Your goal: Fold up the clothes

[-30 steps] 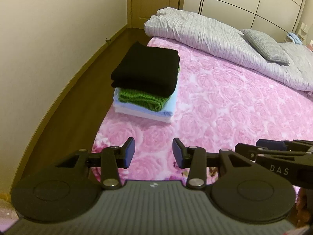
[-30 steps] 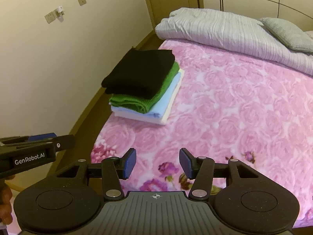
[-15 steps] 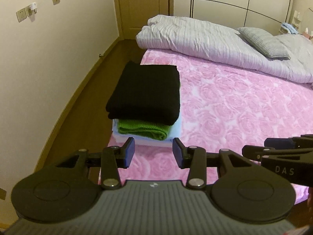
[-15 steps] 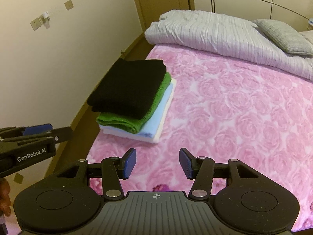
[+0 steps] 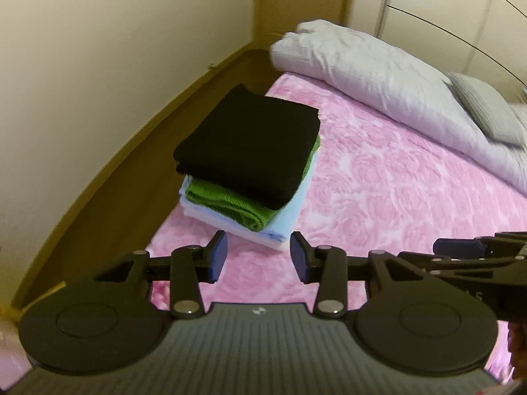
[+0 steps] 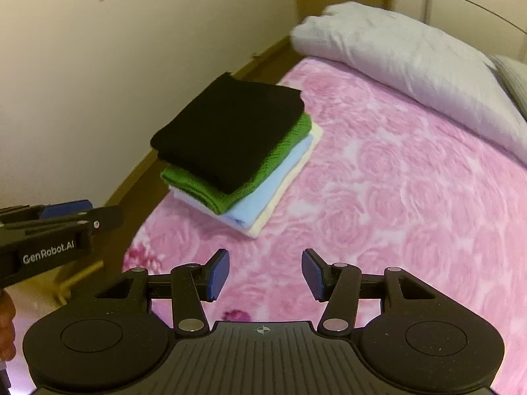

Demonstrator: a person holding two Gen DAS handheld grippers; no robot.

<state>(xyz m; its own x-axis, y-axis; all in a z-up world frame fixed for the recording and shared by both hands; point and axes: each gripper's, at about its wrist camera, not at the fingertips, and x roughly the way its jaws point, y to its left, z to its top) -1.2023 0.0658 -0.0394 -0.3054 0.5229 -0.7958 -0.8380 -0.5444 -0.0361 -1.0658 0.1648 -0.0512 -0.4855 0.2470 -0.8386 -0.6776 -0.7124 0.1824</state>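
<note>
Both tools hang empty above a pink rose-patterned bedspread (image 6: 411, 197): the left gripper (image 5: 258, 256) and the right gripper (image 6: 265, 275) each show their blue-padded jaws spread apart with nothing between them, side by side and near the foot of the bed.

Just ahead of the jaws sits the work itself, a stack of folded clothes at the bedspread's corner: a black knit garment (image 6: 227, 131) on top, a green knit garment (image 6: 210, 187) under it, then a light blue garment (image 6: 263, 194) and a cream garment (image 6: 290, 181) at the bottom. The layers step outward toward the right, so the pile is not square. No unfolded garment shows in either view, which suggests the folding is finished or nearly so.

The risk lies in the stack's position. It rests close to the mattress edge, with the wooden floor (image 5: 108, 197) directly below on the wall side. A push from the right, or a pinch on the black layer alone, would likely slide the upper pieces off toward the floor or pull a fold loose. The two grippers also ride close together and could knock each other if both close in at once.

Farther back, a rolled grey-white duvet (image 5: 378, 75) and a grey pillow (image 5: 484, 108) lie across the head of the bed, well apart from the stack. Nothing stands between the jaws and the clothes.
</note>
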